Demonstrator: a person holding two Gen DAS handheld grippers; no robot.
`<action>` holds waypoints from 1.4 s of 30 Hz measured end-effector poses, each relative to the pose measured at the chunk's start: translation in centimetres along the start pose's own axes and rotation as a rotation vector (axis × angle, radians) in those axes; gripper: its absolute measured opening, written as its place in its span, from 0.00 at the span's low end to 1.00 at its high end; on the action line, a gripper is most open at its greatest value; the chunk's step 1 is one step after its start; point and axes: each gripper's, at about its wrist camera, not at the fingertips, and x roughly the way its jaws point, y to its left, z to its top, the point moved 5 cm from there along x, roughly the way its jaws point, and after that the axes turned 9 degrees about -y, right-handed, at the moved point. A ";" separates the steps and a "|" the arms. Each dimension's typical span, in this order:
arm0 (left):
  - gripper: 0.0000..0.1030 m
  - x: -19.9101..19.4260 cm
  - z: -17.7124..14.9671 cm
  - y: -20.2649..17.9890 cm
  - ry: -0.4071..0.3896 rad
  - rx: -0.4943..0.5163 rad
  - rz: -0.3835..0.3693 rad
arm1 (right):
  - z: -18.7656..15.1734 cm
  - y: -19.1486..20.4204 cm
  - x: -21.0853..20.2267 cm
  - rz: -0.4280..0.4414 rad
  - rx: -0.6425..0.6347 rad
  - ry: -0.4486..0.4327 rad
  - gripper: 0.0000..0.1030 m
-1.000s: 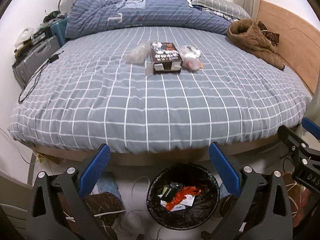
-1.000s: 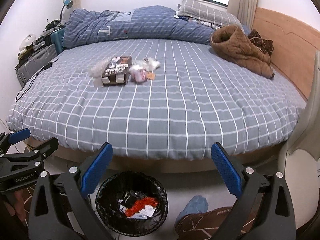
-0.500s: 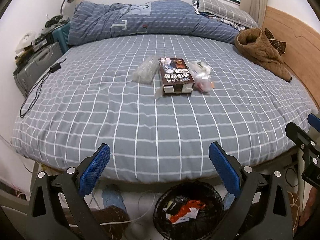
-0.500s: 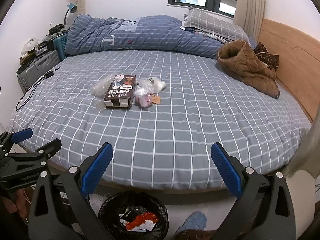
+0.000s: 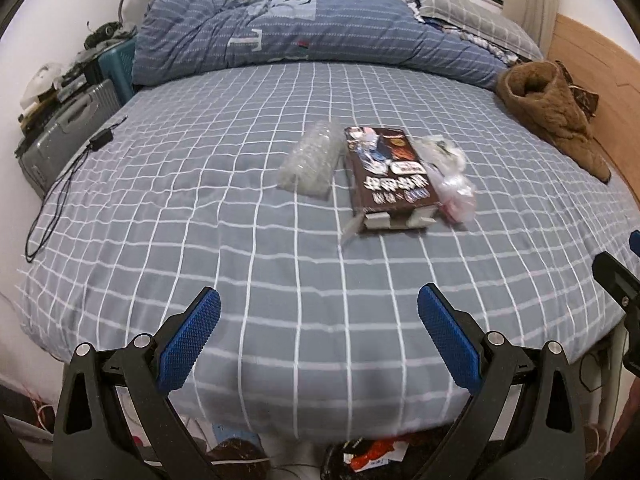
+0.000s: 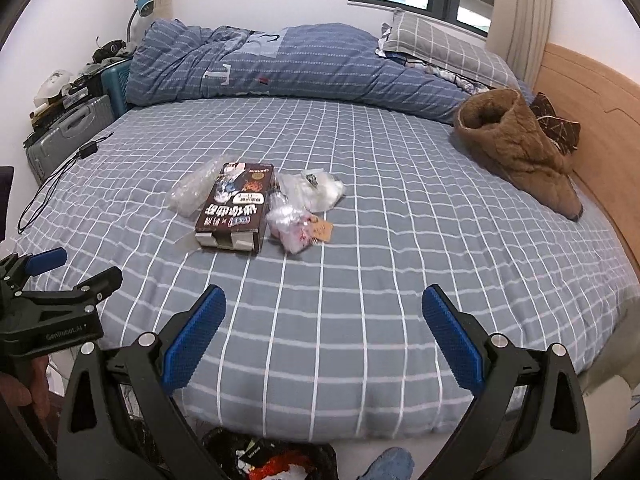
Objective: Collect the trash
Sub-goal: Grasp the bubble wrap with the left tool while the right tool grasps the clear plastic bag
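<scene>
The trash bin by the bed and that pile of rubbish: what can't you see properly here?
- Trash bin: both views, cut off by the bottom edge and the bed's edge.
- Box lettering: left view, blurred.
- Pink bag's contents: right view, too small.

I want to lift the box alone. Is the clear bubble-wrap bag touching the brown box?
Cannot tell. In the left wrist view the bubble-wrap bag lies right beside the brown box, edges meeting with no visible gap; the right wrist view shows them overlapping too.
</scene>
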 end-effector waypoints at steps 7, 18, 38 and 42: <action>0.94 6.0 3.4 1.4 0.011 0.007 0.031 | 1.9 0.7 6.8 0.010 -0.024 0.030 0.92; 0.94 15.7 6.6 2.1 0.054 0.003 0.031 | 2.7 2.4 16.1 0.073 -0.062 0.086 0.83; 0.49 23.0 7.8 1.3 0.053 -0.034 -0.029 | 0.0 3.7 19.8 0.205 -0.041 0.102 0.50; 0.34 22.9 7.8 0.9 0.052 -0.022 -0.027 | 0.0 3.6 19.8 0.210 -0.039 0.093 0.49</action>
